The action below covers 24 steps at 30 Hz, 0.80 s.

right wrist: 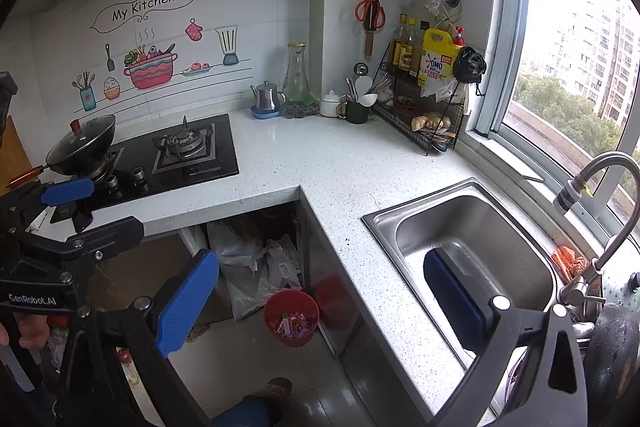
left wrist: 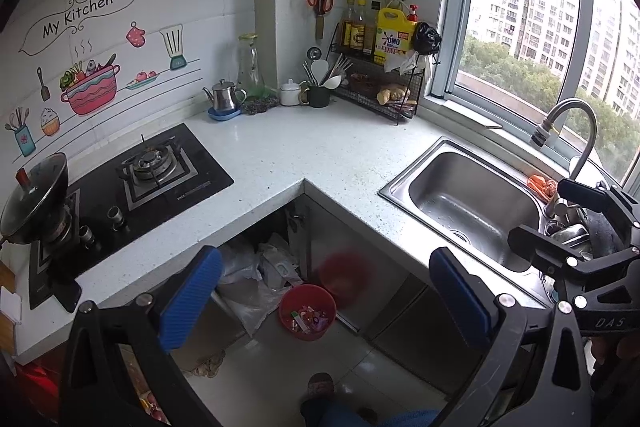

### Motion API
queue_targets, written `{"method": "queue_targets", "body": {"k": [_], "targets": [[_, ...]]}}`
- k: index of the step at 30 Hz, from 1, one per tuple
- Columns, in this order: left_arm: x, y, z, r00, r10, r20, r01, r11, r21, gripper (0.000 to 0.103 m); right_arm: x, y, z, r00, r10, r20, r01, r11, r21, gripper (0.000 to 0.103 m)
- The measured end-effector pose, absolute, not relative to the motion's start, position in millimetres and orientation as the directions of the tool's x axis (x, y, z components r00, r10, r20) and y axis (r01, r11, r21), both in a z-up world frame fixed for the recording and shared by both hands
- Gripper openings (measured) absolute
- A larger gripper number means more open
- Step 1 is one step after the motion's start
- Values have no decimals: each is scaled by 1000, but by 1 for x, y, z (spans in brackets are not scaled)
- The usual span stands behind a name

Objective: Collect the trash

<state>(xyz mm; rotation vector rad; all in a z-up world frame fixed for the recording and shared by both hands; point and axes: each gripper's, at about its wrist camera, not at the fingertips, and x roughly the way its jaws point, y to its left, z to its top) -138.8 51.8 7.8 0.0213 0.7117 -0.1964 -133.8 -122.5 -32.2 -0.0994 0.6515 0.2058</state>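
Note:
A small red bin [left wrist: 307, 311] with colourful wrappers inside stands on the floor in the inner corner of the L-shaped counter; it also shows in the right wrist view [right wrist: 291, 318]. My left gripper [left wrist: 326, 301] is open and empty, held high above the floor, with the bin between its blue pads. My right gripper [right wrist: 320, 299] is open and empty, held above the counter corner, its right pad over the sink [right wrist: 472, 239]. The right gripper shows at the right edge of the left view [left wrist: 560, 223]. The left gripper shows at the left edge of the right view [right wrist: 80, 211].
White speckled counter [left wrist: 304, 151] holds a black gas hob [left wrist: 132, 183] with a lidded wok [left wrist: 36, 199], a kettle [left wrist: 224, 97], a jar, a utensil cup and a wire rack of bottles [left wrist: 380, 67]. Crumpled plastic bags [left wrist: 256, 275] lie under the counter. Faucet [left wrist: 568, 131] stands by the window.

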Motion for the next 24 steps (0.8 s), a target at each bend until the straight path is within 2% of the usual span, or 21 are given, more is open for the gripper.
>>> {"method": "queue_targets", "body": {"k": [24], "targets": [[-141, 45, 5, 718, -214, -662, 226, 972, -68, 103, -137, -129, -36, 761, 172, -625, -209, 978, 16, 102]]}}
